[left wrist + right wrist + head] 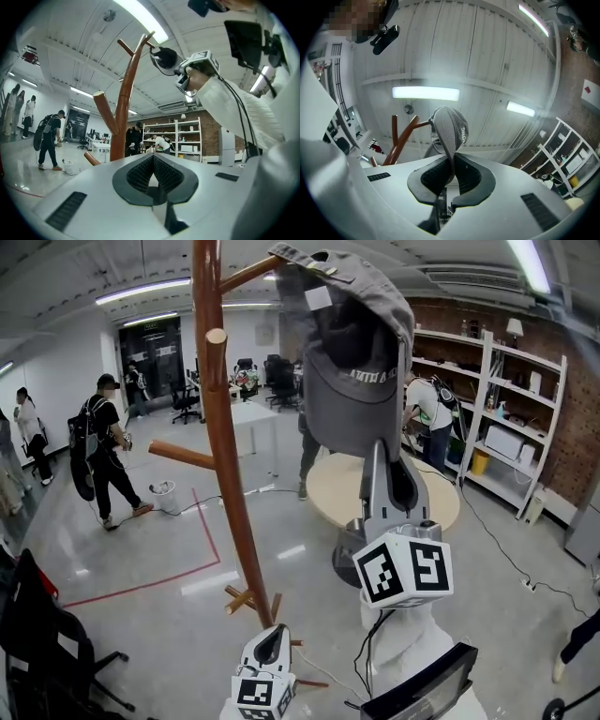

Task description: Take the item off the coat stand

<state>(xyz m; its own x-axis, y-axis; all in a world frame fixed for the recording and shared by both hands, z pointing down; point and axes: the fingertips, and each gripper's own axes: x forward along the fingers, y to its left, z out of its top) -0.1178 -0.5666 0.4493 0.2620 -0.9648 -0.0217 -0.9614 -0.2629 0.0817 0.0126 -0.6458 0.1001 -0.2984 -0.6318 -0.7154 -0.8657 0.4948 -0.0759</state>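
Note:
A grey baseball cap [352, 381] hangs high beside the brown wooden coat stand [225, 456], its back edge at the tip of the top peg. My right gripper [384, 451] points steeply up and is shut on the cap's lower edge. In the right gripper view the cap [450, 129] rises from between the pads of that gripper [451, 164], with the stand [401, 143] behind it. My left gripper [272, 638] sits low near the stand's foot, shut and holding nothing. Its own view shows the closed left gripper [152, 159], the stand [124, 108] and the cap [164, 58] above.
A round beige table [328, 493] stands just behind the cap. Shelving [506, 427] lines the brick wall at right. A person with a backpack [103, 446] walks at left by a small bin [164, 495]. A black chair [37, 643] is at the lower left.

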